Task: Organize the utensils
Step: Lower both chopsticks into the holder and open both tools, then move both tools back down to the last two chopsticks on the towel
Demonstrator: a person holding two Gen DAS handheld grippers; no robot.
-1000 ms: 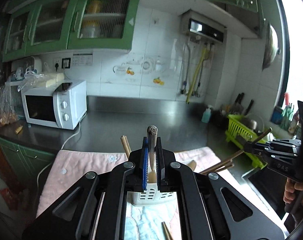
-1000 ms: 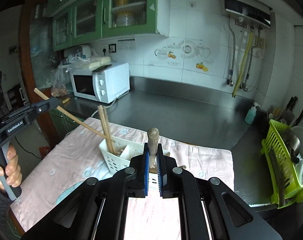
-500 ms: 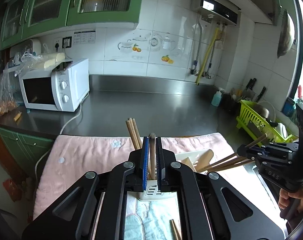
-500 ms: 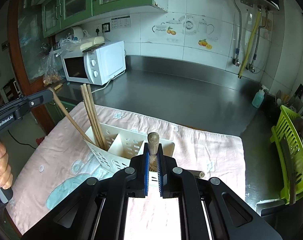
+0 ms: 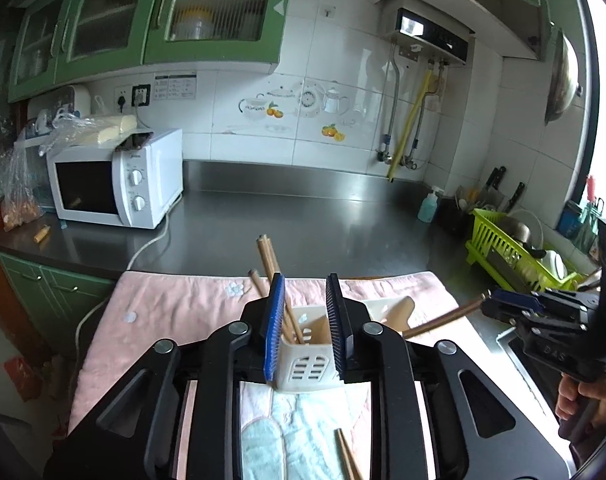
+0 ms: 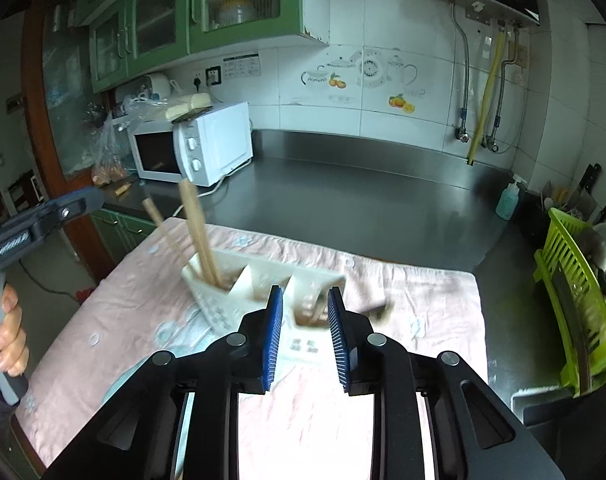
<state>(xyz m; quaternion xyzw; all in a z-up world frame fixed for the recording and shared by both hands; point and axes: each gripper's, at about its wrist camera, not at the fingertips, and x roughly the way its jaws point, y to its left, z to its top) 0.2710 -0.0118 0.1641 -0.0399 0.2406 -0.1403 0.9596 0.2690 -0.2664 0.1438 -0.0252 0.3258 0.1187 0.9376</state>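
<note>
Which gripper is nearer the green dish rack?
Right. The right gripper is over the caddy end nearest the rack; the left gripper is over its other end, toward the microwave. Both jaws have just been opening, gripping nothing.

The right tool [image 5: 485, 306] reads "DAS" along its black side.

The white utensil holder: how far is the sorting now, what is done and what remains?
Done: several chopsticks stand in an end compartment of the white utensil holder. In hand: nothing. Both the left tool and the right tool have just been opening over the holder, each jaw pair apart with nothing pinched. Left: a pair of chopsticks lies on the pink towel.
</note>
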